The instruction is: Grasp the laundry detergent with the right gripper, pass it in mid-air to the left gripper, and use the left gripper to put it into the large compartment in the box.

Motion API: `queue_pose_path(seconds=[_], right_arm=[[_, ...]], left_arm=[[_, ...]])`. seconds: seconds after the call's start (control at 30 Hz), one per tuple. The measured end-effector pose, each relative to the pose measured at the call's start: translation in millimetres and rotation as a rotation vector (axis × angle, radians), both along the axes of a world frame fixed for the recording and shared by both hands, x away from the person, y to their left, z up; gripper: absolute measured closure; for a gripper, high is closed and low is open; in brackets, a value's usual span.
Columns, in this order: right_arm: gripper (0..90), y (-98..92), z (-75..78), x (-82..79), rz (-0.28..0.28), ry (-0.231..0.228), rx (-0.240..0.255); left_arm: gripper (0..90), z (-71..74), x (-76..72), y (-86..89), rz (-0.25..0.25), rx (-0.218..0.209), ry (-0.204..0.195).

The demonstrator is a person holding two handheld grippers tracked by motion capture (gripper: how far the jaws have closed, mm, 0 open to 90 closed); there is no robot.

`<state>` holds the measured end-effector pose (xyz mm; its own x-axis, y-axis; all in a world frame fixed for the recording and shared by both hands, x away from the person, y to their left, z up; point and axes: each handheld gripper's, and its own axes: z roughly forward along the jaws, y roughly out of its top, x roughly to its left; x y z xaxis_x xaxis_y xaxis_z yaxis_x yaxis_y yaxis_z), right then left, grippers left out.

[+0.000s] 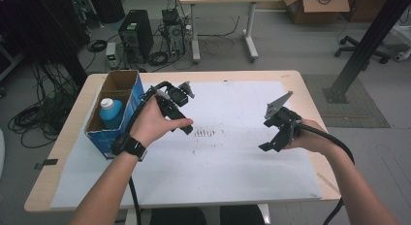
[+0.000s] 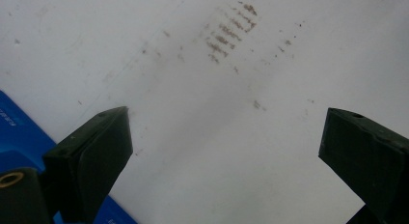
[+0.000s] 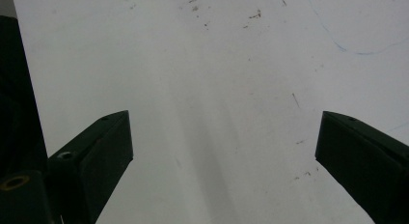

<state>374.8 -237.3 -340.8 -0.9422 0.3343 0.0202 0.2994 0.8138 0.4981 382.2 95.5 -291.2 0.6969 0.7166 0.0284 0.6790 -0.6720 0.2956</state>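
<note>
Both grippers, left (image 1: 186, 125) and right (image 1: 268, 145), hover empty over the white sheet (image 1: 232, 176) from above, apparently waiting, the bottle (image 1: 111, 112) upright in the box (image 1: 109, 137) far left; each gripper view shows its jaws spread wide above bare sheet.

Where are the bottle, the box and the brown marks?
bottle (image 1: 110, 107): high view, on its white cap.
box (image 1: 124, 81): high view, on its far inner wall.
brown marks (image 2: 226, 33): left gripper view, on the middle of the striped patch.
</note>
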Motion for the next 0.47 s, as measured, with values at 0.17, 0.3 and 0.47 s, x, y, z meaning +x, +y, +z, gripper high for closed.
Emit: queue_pose_path(seconds=[0.17, 0.3, 0.47], right_arm=[[5.7, 1.3, 0.3, 0.0, 0.006, -0.003, 0.000], [5.7, 2.2, 1.9, -0.9, 0.003, -0.003, 0.001], [5.7, 2.5, 2.6, -1.3, 0.004, -0.003, 0.002]], left_arm=[[5.1, 0.9, -1.0, 1.4, -0.002, -0.005, -0.002], [5.1, 0.0, -0.9, 3.0, 0.001, -0.004, 0.003], [5.1, -3.1, -1.4, 4.9, 0.002, -0.005, 0.013]])
